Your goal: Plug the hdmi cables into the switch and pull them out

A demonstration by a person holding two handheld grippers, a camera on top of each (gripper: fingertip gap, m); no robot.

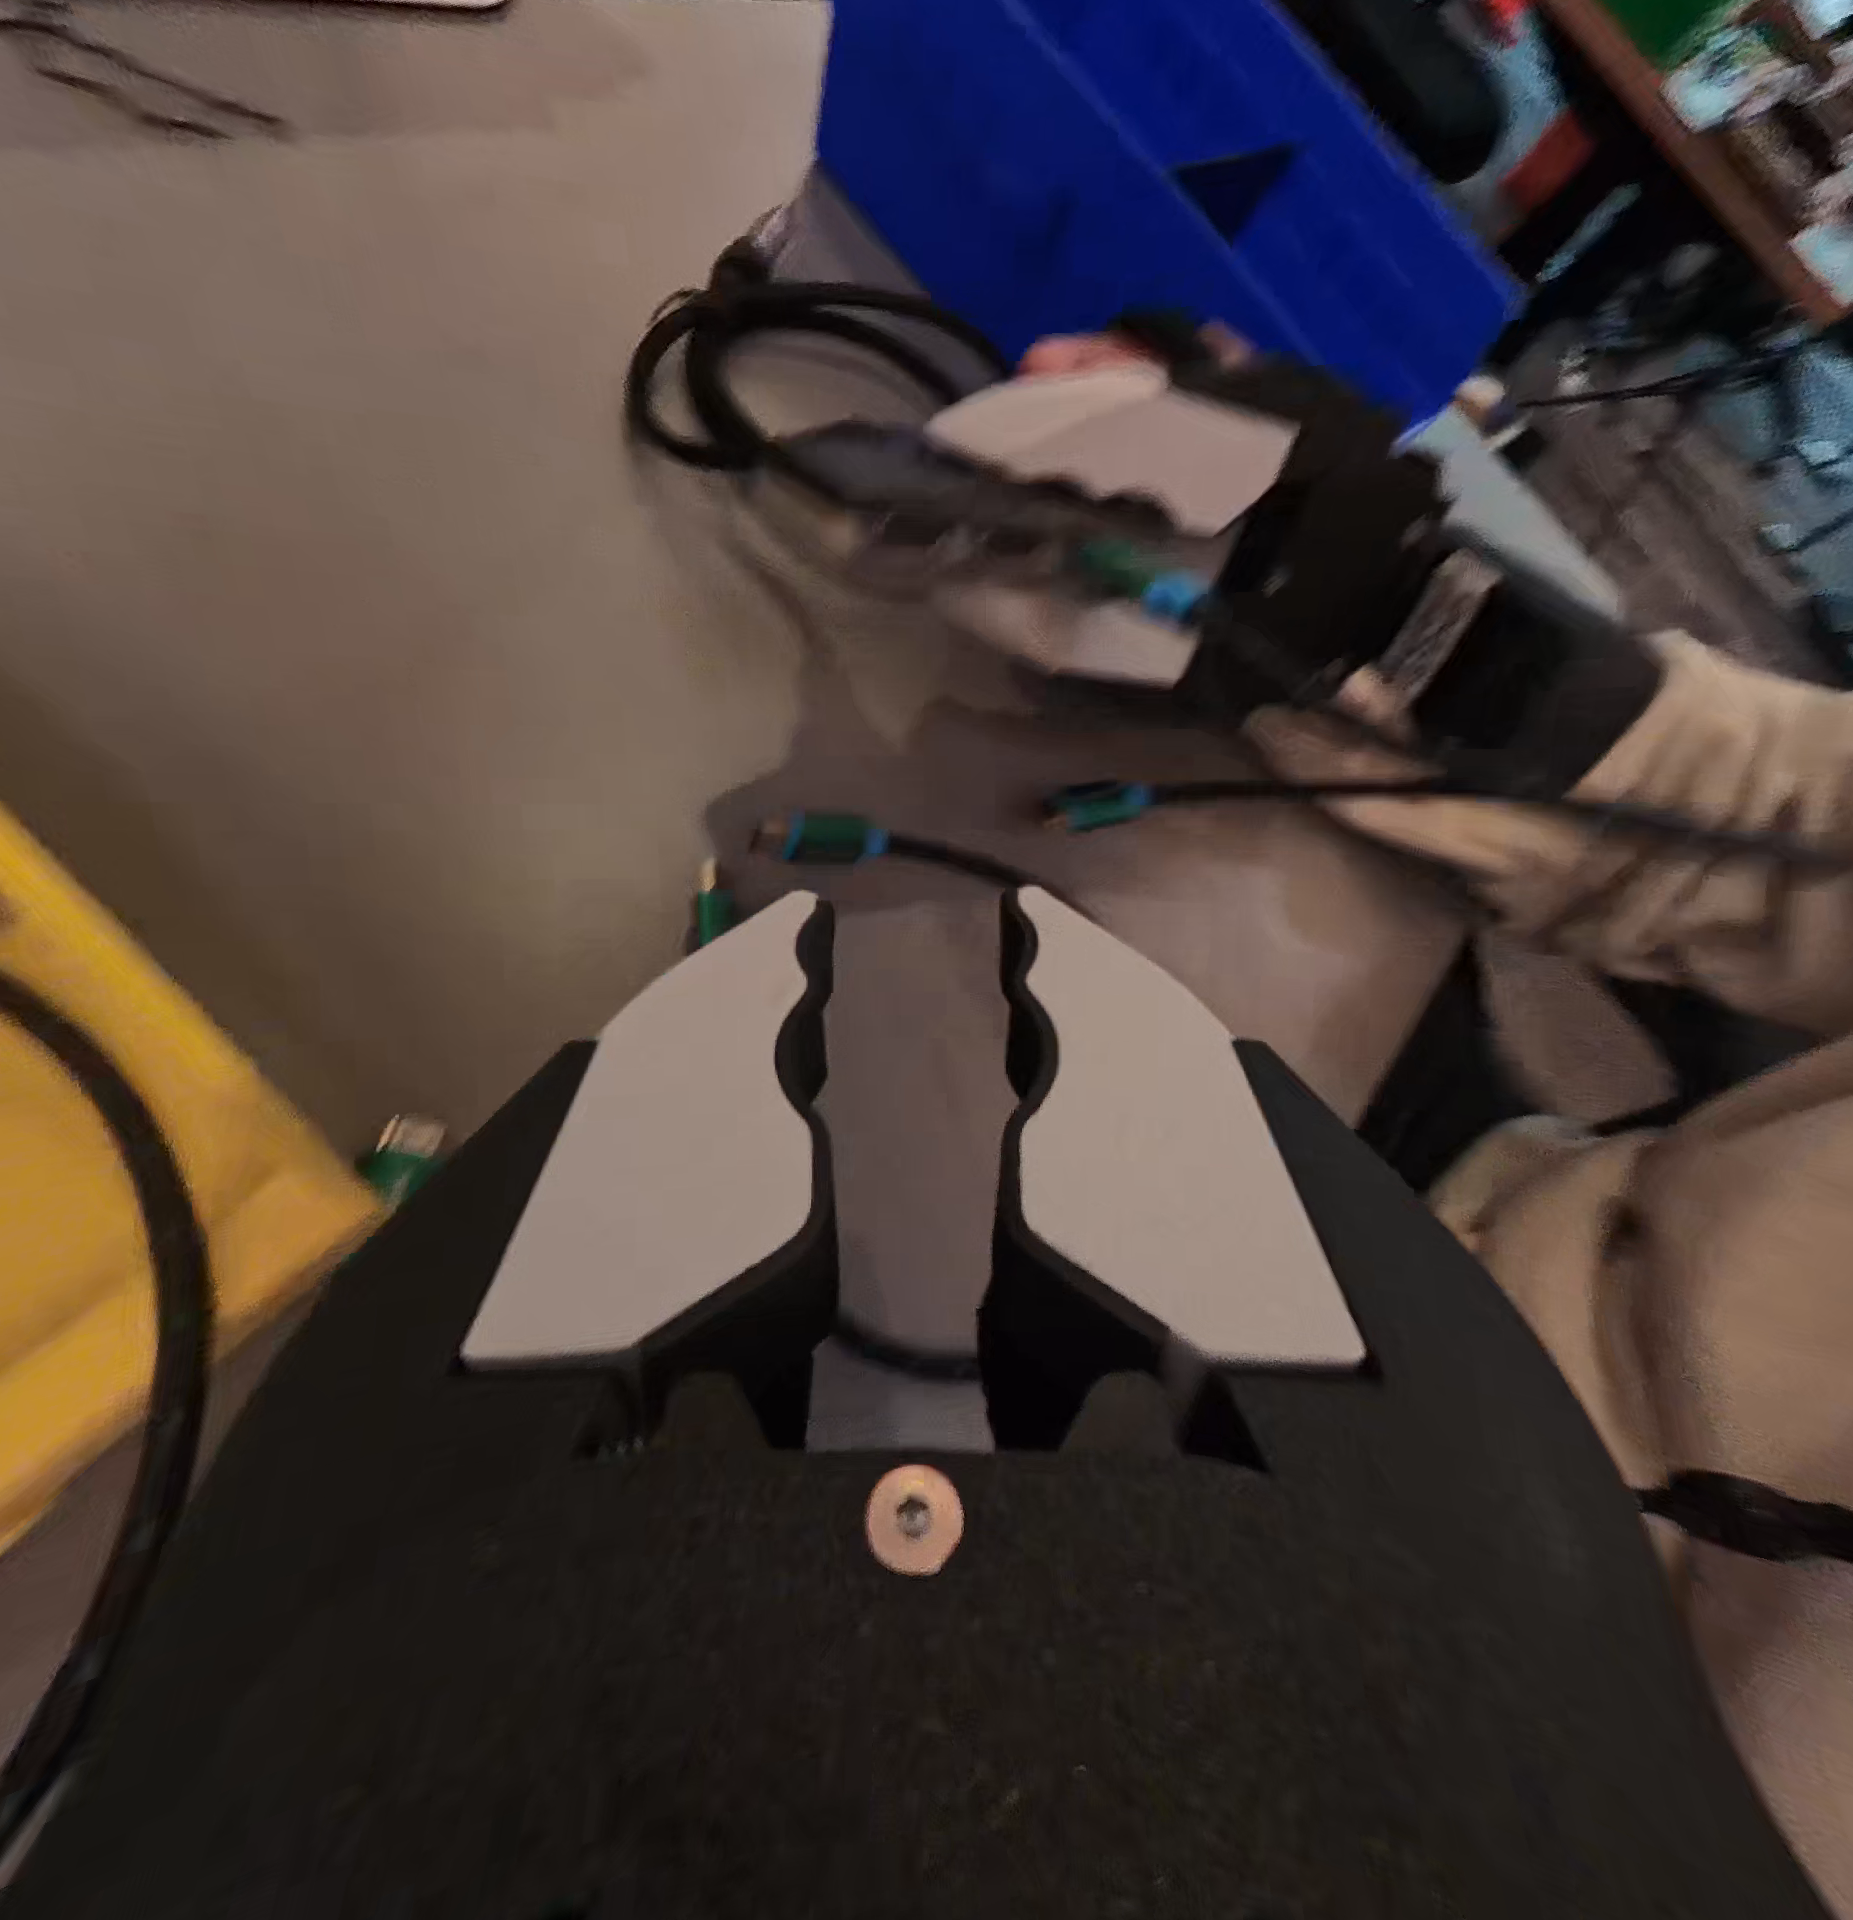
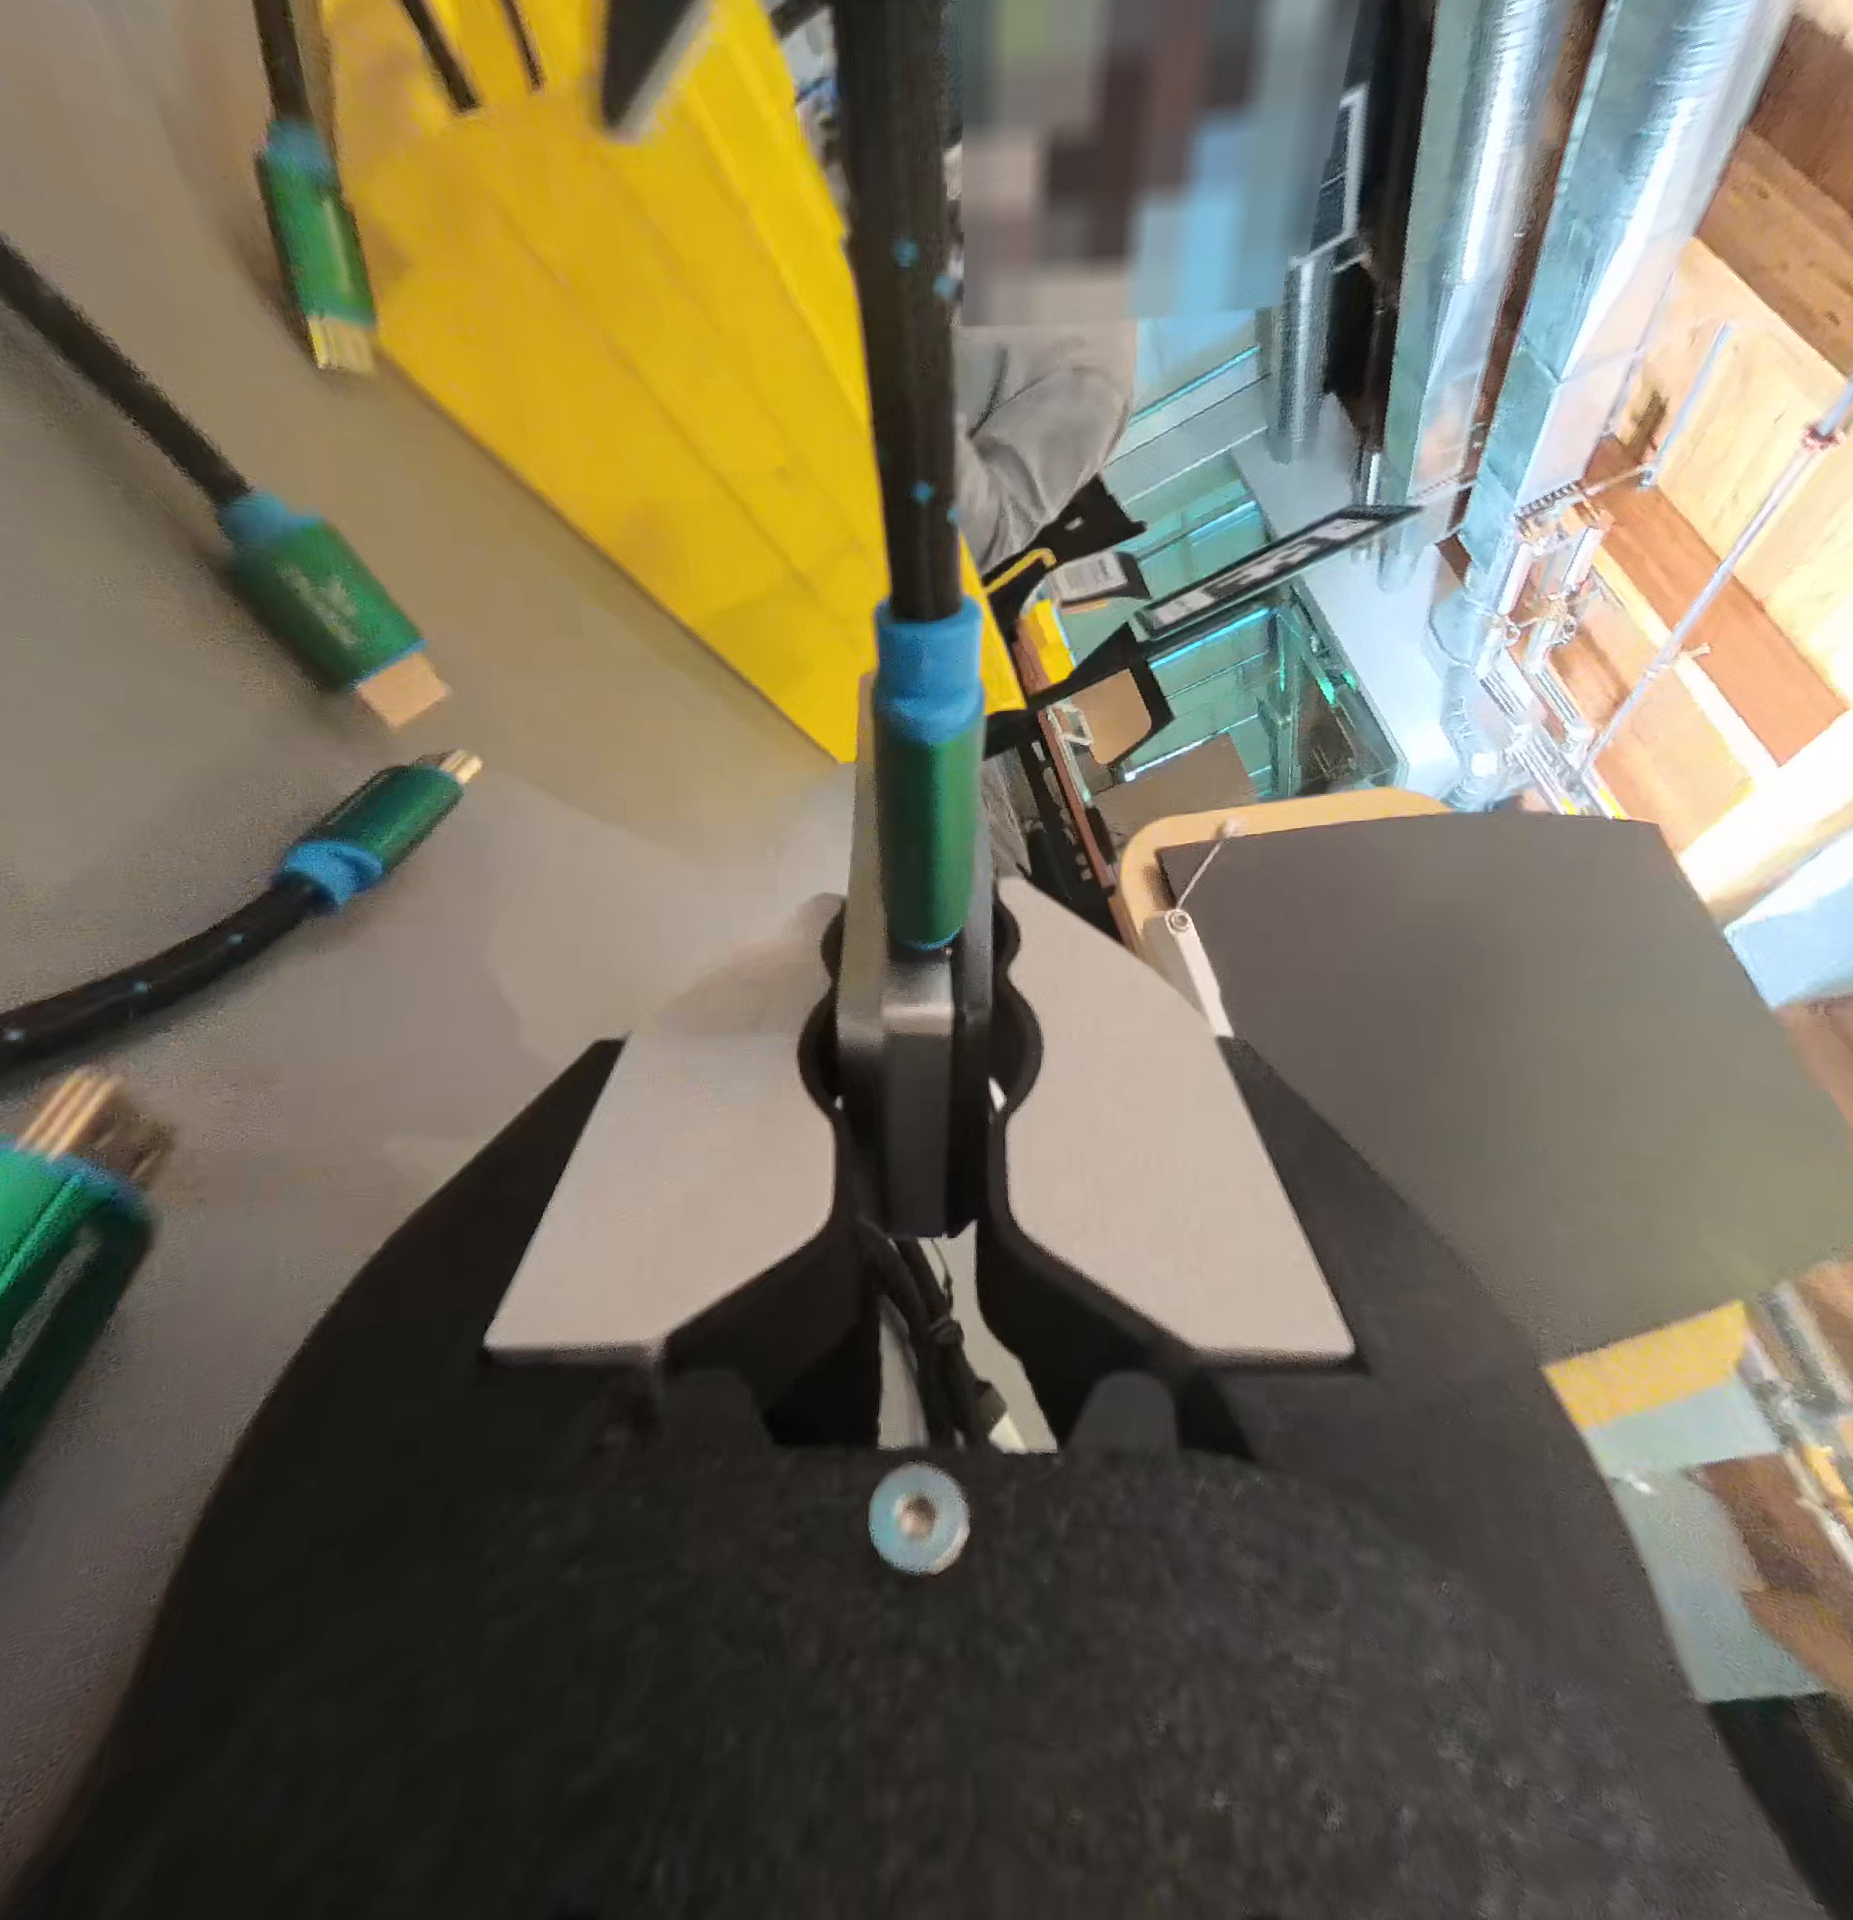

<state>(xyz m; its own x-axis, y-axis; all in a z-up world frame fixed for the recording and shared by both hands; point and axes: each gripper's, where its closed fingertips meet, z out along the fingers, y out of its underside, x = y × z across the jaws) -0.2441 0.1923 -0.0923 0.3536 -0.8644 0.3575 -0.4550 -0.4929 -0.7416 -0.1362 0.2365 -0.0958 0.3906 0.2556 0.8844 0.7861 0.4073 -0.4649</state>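
Gripping the switch (image 2: 906, 1081) edge-on, our right claw (image 2: 917, 966) carries one plugged cable (image 2: 927, 810) at 12 o'clock; left claw (image 1: 917, 914) narrow, empty. We judge four connectors remain on the worktop (image 2: 589, 831).

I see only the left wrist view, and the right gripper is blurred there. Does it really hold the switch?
Observer: Yes. The right gripper is shut on the grey switch, its fingers pressing the two broad faces.
Operator: Is a cable plugged in?
Observer: One green plug sits in the switch's far edge.
Operator: Does its cable hang slack?
Observer: No. The cable runs straight away from the fingers, past the yellow bin.
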